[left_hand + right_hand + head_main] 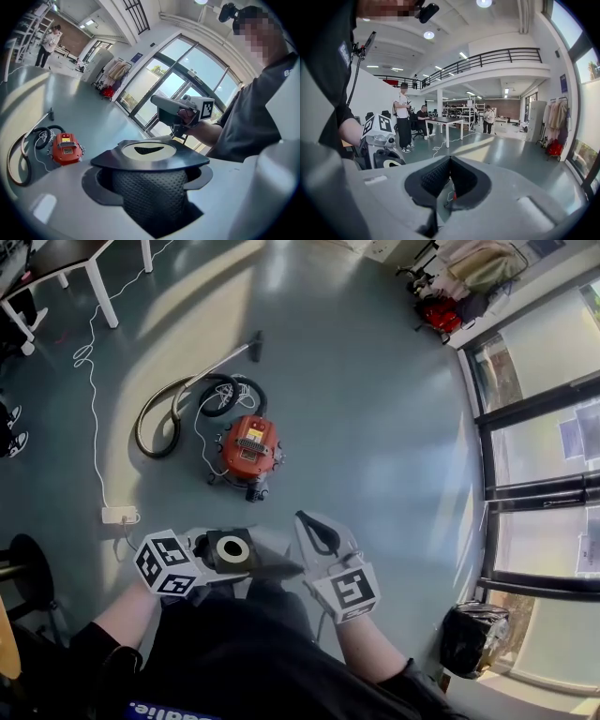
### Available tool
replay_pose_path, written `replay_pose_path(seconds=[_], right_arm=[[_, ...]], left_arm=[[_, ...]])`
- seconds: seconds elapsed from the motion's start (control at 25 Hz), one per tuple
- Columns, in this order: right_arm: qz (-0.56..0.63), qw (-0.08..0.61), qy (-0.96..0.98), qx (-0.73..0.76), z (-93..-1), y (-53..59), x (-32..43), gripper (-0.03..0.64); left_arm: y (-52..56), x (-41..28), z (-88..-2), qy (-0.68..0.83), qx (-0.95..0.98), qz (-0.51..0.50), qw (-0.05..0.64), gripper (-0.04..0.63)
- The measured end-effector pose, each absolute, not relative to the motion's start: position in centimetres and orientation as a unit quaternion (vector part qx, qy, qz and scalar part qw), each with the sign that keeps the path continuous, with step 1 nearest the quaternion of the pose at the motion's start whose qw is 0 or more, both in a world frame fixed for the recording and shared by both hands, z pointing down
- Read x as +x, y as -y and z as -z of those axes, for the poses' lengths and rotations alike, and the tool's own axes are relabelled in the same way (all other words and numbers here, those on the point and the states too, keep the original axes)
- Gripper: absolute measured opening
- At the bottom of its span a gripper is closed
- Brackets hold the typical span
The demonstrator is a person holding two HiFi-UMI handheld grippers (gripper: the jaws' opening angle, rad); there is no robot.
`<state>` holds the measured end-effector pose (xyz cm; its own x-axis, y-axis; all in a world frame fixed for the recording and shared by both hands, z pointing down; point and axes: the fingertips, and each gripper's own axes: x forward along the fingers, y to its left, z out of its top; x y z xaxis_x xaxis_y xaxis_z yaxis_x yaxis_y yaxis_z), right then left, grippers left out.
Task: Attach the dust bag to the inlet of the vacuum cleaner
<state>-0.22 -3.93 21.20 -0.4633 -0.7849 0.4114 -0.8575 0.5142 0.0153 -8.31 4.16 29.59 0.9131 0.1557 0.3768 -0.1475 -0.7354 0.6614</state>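
Head view: the left gripper (pixel 211 557) is holding the dust bag (pixel 232 550), apart from the red vacuum cleaner (pixel 249 448) sitting on the floor.

Left gripper view: its jaws are squeezing the bag's flat collar.

Right gripper view: the right gripper (pixel 449 161) is pressing its jaws together, holding nothing.

Dark shirt (pixel 244 662); marker-cubed grey left gripper (pixel 239 559) and right gripper (pixel 306 521).

The floor (pixel 375 456) to the right of the vacuum cleaner (pixel 249 451) is bare. On its left lie the coiled hose (pixel 141 427) and a white cable (pixel 93 409), blocking that side.
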Motion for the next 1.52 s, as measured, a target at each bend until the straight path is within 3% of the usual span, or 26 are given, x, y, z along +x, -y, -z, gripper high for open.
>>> replay_pose_path(seconds=[0.68, 1.52], right_arm=[[-0.109, 0.173, 0.884, 0.42, -27.1, 9.4, 6.1, -0.009], [-0.091, 0.16, 0.872, 0.453, -37.1, 14.2, 4.2, -0.009]], left_arm=[[-4.9, -1.2, -35.9, 0.009, 0.889, -0.23, 0.397, 0.357], [-1.2, -1.4, -50.4, -0.046, 0.842, -0.229, 0.487, 0.356]])
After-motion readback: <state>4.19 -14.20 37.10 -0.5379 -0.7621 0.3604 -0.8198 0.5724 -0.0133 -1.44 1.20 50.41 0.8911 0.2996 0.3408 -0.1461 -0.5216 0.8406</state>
